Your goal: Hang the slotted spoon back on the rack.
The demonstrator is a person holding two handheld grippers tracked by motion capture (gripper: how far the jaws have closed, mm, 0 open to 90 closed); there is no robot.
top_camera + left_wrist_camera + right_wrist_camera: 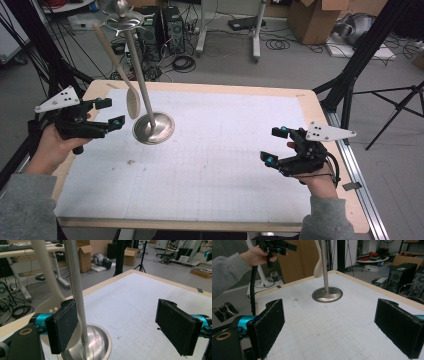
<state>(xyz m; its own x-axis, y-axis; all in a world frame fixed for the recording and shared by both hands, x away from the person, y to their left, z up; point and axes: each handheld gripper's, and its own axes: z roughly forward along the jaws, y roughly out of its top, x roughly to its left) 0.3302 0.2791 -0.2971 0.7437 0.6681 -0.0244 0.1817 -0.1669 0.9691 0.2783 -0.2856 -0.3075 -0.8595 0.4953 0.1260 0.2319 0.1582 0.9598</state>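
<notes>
A metal stand with a round base (154, 128) and a thin leaning pole (140, 70) rests on the far left of the white gridded mat (210, 170). A cream spoon (132, 102) hangs from the stand's top, bowl down, beside the pole. My left gripper (111, 112) is open just left of the spoon's bowl, with nothing between its pads. In the left gripper view the spoon (47, 272) and pole (76, 277) rise behind the left pad (62, 327). At the mat's right edge my right gripper (273, 145) is open and empty, facing the stand base (327, 294).
The mat lies on a wooden table (320, 107). Black tripod legs (360, 55) stand by the table's far right corner, and more (30, 45) at its left. Computer towers (160, 25), cables and cardboard boxes (315, 17) sit on the floor beyond the far edge.
</notes>
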